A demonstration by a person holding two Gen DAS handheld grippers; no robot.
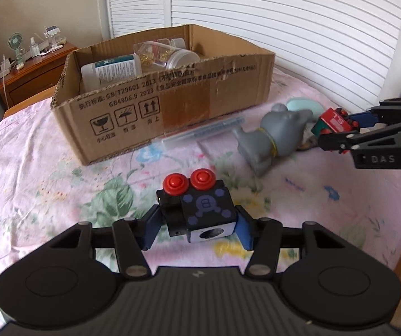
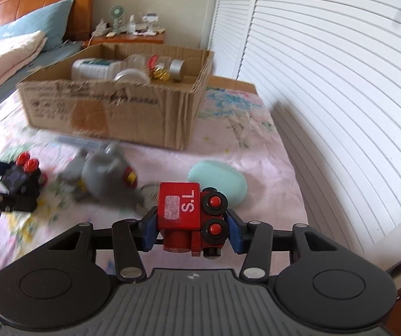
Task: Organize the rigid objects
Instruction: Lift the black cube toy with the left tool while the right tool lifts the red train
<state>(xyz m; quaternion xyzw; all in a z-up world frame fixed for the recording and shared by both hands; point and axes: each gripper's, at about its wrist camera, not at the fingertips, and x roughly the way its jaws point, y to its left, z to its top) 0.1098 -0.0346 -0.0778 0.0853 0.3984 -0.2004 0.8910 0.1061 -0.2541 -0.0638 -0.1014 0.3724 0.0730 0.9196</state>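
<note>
Two toy train pieces are gripped, one in each gripper, in front of the open brown cardboard box that stands on the pink floral bedsheet. The black wooden toy block with two red wheels and a purple printed pattern is clamped between the blue pads of the left gripper, on the near side of the box. The red wooden toy engine marked "S.L" with black-and-red wheels is pinched between the blue pads of the right gripper, nearer than the box's right corner. Whether either toy is lifted clear of the sheet cannot be told. A grey rubbery animal figure is seen lying on its side in front of the box, between the two grippers. A mint-green oval case lies just beyond the red engine. Inside the box, a white labelled plastic bottle and clear jars are seen.
</note>
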